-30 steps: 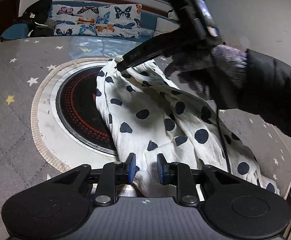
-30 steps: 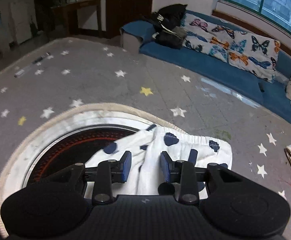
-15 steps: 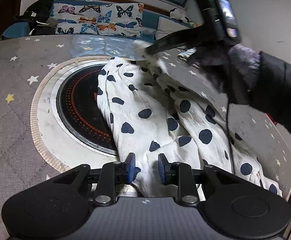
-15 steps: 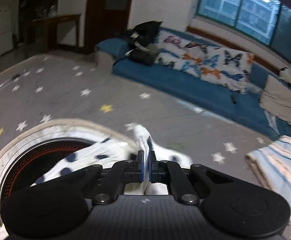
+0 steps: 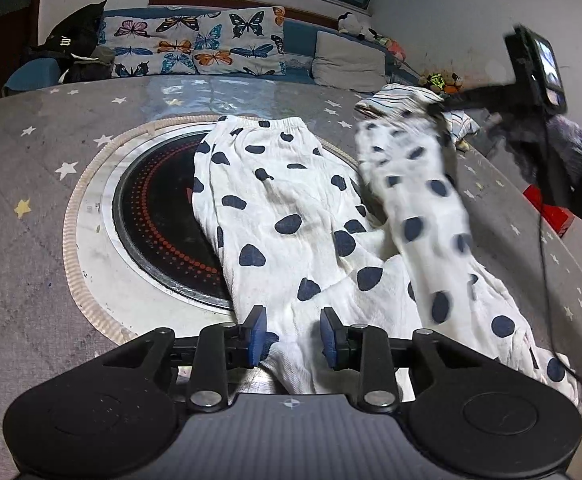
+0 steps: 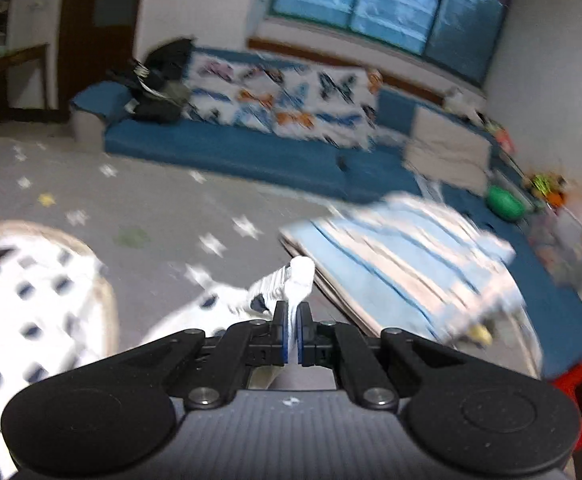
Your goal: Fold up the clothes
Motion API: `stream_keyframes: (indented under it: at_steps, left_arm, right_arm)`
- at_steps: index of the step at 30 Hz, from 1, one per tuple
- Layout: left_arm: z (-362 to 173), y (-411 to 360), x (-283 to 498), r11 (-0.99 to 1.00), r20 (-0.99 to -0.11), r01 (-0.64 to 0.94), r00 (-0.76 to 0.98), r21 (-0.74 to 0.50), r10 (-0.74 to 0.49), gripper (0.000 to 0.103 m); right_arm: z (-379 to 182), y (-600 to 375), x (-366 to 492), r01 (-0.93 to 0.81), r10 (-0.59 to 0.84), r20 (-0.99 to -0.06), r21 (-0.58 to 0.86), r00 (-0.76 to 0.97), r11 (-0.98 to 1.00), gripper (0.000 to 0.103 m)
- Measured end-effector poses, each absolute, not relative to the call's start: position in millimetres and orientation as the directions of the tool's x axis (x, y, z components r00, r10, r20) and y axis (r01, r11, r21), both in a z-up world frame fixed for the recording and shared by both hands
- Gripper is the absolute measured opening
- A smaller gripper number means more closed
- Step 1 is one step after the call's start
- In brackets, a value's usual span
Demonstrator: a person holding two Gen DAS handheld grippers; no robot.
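- Polka-dot trousers (image 5: 291, 216), white with dark blue spots, are lying across the star-patterned grey table cover (image 5: 23, 184) in our left wrist view, one leg draped partly over the round black cooktop (image 5: 159, 216) set in the table's middle.
- We are holding our left gripper (image 5: 293, 334) low at the near end of the trousers; its jaws are opening, and white fabric is sitting between the blue pads (image 5: 257, 334), which are standing clear of it on both sides.
- We are lifting the other trouser leg off the table on the right side of this view with our right gripper (image 5: 437, 109); the raised cloth is blurring, and a gloved hand (image 5: 547, 148) in a dark sleeve is carrying the tool.
- A folded striped cloth (image 5: 407, 94) is resting on the far right edge of the table, just beyond the lifted leg.
- Turning to the right wrist view, we are seeing our right gripper (image 6: 292, 336) clamped tight on a bunched edge of the trousers (image 6: 291, 284), with white cloth poking up past the fingertips.
- The rest of the trousers is trailing down to the lower left, and the whole picture is smearing.
- The striped cloth (image 6: 403, 256) is lying just right of the gripped edge, and a blue sofa with butterfly cushions (image 6: 283, 100) is standing behind the table.
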State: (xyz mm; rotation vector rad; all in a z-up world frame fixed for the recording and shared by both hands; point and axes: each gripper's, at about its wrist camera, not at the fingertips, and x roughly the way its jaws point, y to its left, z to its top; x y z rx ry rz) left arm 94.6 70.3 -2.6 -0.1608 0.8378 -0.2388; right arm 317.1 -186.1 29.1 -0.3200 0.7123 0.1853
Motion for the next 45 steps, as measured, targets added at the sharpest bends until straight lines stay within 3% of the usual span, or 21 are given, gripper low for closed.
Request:
stream_keyframes:
  at_steps: [4,7,11,26,36,37,38,40,45]
  left_arm:
    - [-2.0,67.0,94.9,0.965,-0.721,0.149,0.643,-0.216,-0.26,0.035]
    - [0.9,64.7,96.0,0.969,-0.73,0.149,0.637,-0.198,-0.248,0.037]
    - [8.0,65.6,103.4,0.974,-0.734,0.137,0.641,-0.18,-0.226,0.038]
    - [12.3,66.1,232.6,0.999,-0.71,0.03,0.704,-0.015,-0.032,0.038]
    - [-19.2,59.6,293.1,0.999,-0.703,0.04,0.71,0.012,-0.02,0.036]
    - [-19.8,59.4,294.6,0.999,-0.701,0.04,0.713,0.011,-0.021,0.031]
    - [-20.1,59.2,295.7,0.999,-0.7,0.046,0.713,0.004,-0.03,0.019]
    - [-19.8,58.8,295.0,0.998,-0.697,0.055,0.716,0.008,-0.033,0.009]
    - [-15.8,68.9,291.7,0.998,-0.68,0.006,0.733,0.055,0.033,0.005]
  right_arm:
    - [7.9,-215.5,317.6,-0.229,-0.021,-0.724,-0.245,0.69,0.942,0.009]
    - [8.5,-226.9,311.6,-0.205,-0.013,-0.716,-0.218,0.698,0.954,0.01]
    - [16.4,-221.6,297.9,-0.254,0.083,-0.712,-0.138,0.697,0.957,0.026]
    - [6.4,-189.0,254.9,-0.431,0.27,-0.727,-0.039,0.631,0.902,0.042]
    - [15.2,-192.1,239.2,-0.497,0.317,-0.721,-0.043,0.616,0.867,0.056]
    - [15.1,-192.9,239.2,-0.498,0.32,-0.719,-0.042,0.617,0.866,0.056]
    - [14.6,-193.9,239.8,-0.495,0.32,-0.718,-0.04,0.618,0.868,0.056]
    - [11.7,-197.1,243.6,-0.481,0.316,-0.718,-0.029,0.62,0.876,0.057]
    - [-0.7,-205.5,257.2,-0.443,0.301,-0.728,-0.003,0.616,0.897,0.057]
